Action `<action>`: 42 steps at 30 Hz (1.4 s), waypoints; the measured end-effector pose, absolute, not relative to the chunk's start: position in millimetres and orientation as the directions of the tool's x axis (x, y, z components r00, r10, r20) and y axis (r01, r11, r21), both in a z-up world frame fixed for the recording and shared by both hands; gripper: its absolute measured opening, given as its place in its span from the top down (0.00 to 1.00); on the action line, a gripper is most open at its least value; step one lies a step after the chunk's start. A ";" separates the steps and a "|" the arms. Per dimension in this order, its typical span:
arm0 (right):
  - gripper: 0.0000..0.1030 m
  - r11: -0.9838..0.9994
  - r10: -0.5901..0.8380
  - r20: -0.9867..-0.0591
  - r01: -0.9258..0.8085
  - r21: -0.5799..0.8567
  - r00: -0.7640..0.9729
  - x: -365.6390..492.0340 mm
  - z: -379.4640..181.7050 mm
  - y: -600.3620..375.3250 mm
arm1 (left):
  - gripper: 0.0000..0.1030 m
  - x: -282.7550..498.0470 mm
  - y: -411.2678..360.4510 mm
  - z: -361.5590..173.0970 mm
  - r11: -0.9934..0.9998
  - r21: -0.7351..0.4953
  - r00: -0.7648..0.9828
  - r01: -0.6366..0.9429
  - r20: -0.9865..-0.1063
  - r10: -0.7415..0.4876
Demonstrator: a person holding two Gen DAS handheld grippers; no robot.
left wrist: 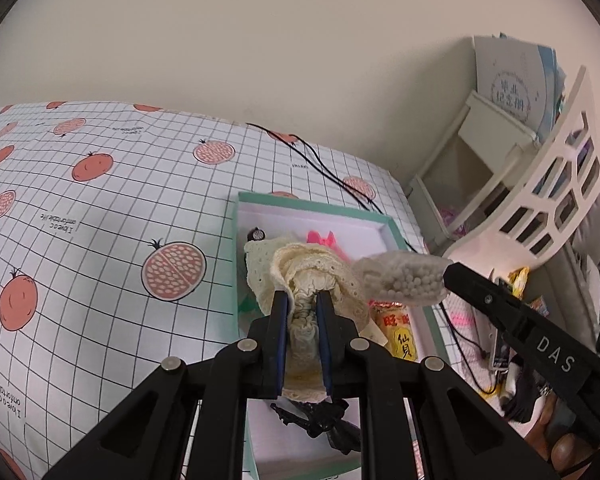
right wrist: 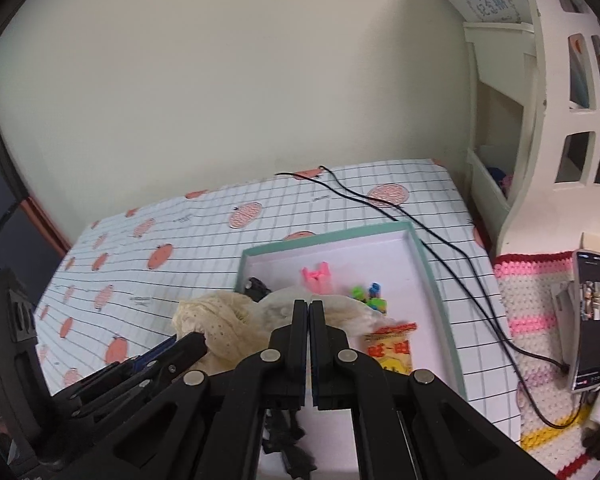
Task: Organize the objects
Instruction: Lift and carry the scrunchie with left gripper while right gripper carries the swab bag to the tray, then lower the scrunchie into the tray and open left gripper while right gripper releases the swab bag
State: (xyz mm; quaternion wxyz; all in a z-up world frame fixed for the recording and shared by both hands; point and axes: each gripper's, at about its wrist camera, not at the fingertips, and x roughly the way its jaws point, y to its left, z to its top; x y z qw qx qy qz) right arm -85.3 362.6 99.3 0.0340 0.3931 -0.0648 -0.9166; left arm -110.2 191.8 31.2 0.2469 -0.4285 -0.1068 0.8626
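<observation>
holding cream lace cloth (left wrist: 300, 276) over the box (right wrist: 440, 280), both tools clamped.

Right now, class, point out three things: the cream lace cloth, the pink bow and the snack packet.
cream lace cloth (left wrist: 300, 264), left wrist view, bunched top folds
pink bow (right wrist: 315, 276), right wrist view, centre knot
snack packet (right wrist: 392, 350), right wrist view, printed front

Box (left wrist: 394, 236) interior — partly behind lace (left wrist: 300, 268)
</observation>
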 end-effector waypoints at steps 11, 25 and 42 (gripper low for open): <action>0.99 -0.997 -0.069 -0.782 0.007 0.082 -0.619 -88.0 74.7 358.4 | 0.85 -103.1 214.6 8.1 -0.849 -0.344 -0.405 -0.402 -0.764 0.501; 0.96 -0.998 -0.043 -0.854 -0.011 0.056 -0.519 -73.4 53.5 353.9 | 0.73 -97.8 199.1 -2.1 -0.821 -0.431 -0.285 -0.375 -0.789 0.545; 0.94 -0.997 -0.033 -0.865 -0.045 0.064 -0.501 -50.0 53.7 343.7 | 0.55 -91.1 158.0 10.3 -0.865 -0.425 -0.322 -0.268 -0.806 0.496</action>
